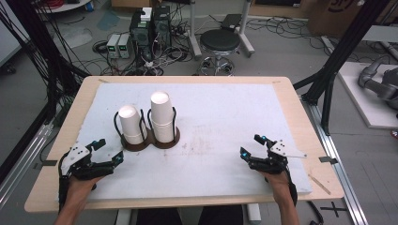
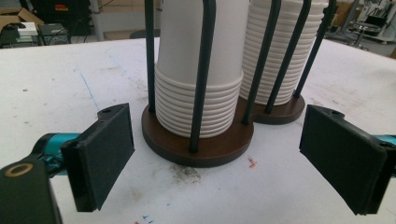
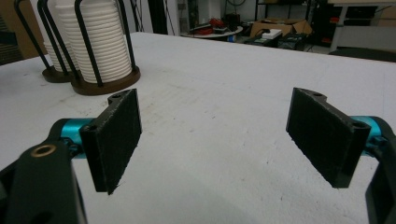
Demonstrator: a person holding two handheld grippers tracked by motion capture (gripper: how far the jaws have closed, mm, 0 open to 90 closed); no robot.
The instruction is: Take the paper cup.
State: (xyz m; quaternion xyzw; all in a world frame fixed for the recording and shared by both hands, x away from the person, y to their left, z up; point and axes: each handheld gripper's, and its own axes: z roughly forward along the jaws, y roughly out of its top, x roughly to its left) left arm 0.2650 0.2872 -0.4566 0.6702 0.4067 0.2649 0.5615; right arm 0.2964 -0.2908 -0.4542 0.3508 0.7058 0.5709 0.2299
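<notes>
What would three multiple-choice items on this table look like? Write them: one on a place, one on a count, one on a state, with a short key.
1. The cup holder stands nearer to which gripper?
A. the left gripper
B. the right gripper
C. midway between both

2. How many stacks of white paper cups stand in the holder?
A. one
B. two
C. four

3. How do the left gripper's jaws stand?
A. shut on a cup
B. shut, empty
C. open, empty

Key: 1 A, the high view shows the holder close ahead of it; 2 B, two stacks stand side by side; 3 C, the left gripper view shows its pads apart, with only the table between them.
</notes>
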